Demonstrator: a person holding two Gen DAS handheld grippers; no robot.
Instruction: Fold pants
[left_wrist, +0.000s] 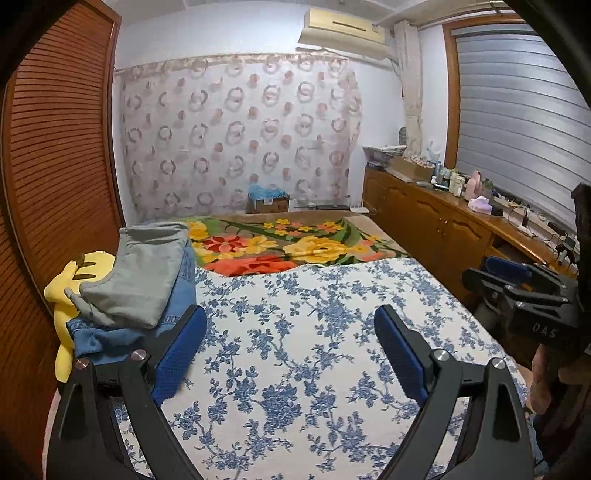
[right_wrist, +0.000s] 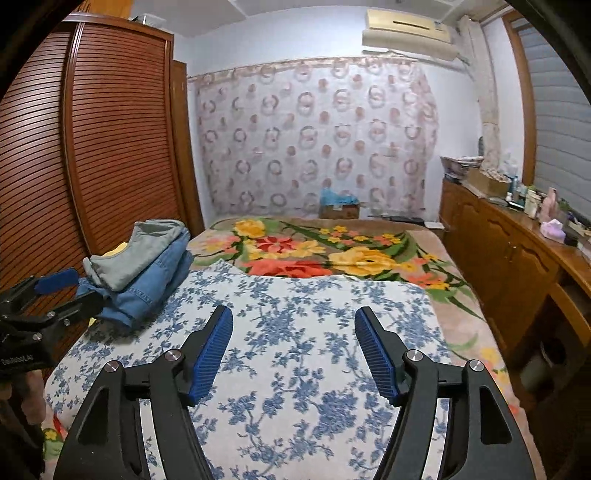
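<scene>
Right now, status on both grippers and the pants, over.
Left gripper open, empty. Right gripper open, empty, both over the blue floral sheet. Grey pants folded atop folded jeans, stacked at bed's left edge. Nothing in the way.

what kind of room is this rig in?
Almost certainly a home bedroom. A bed with a blue floral sheet and a flowered blanket fills the middle, a louvred wooden wardrobe stands on the left, and a pile of folded clothes sits on the bed's left edge.

Yellow garment (left_wrist: 64, 291) half-hidden beneath pants (left_wrist: 140, 273)
</scene>
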